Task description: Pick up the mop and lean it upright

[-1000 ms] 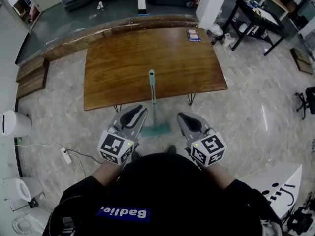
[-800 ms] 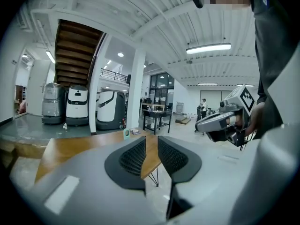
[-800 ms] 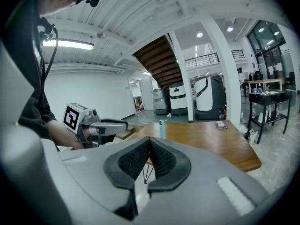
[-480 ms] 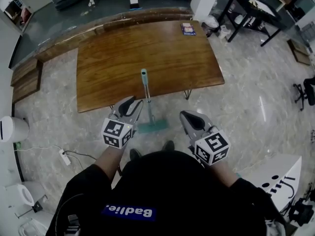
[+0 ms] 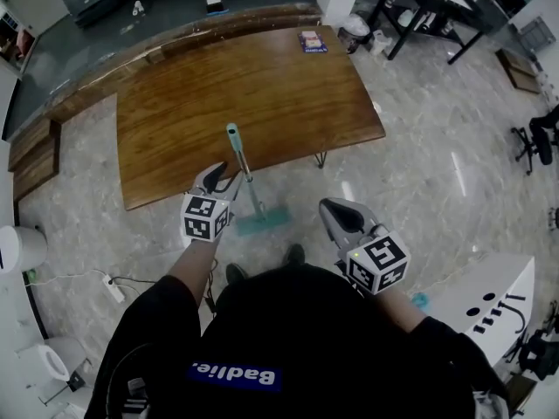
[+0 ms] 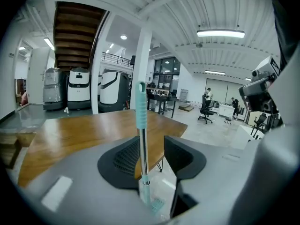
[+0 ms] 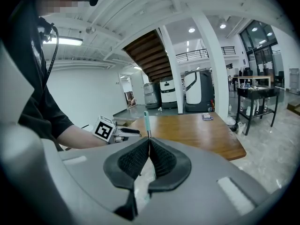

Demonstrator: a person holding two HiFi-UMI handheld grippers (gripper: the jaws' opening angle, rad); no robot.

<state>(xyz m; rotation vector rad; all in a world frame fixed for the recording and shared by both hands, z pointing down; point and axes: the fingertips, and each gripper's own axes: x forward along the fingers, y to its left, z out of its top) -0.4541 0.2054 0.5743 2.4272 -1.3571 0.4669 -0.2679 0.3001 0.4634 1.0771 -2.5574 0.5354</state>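
The mop stands upright, its teal grip (image 5: 232, 131) resting on the front edge of the wooden table (image 5: 279, 85) and its teal head (image 5: 260, 223) on the floor. My left gripper (image 5: 222, 176) has its jaws on either side of the metal pole (image 6: 142, 144). They have just been opening, and the right pad stands clear of the pole. In the left gripper view the left gripper (image 6: 152, 156) is open around it. My right gripper (image 5: 335, 211) hangs to the right of the mop, shut and empty; its pads meet in the right gripper view (image 7: 149, 146).
A small book (image 5: 312, 41) lies at the table's far right corner. A black desk (image 5: 419, 7) and an office chair (image 5: 537, 138) stand to the right, a white panel (image 5: 489, 304) near right, and a power strip with cable (image 5: 113, 288) near left.
My left gripper has sunk and moved in to the mop pole, its jaws now wider and around it. The right gripper shifted slightly. The mop still leans on the table.
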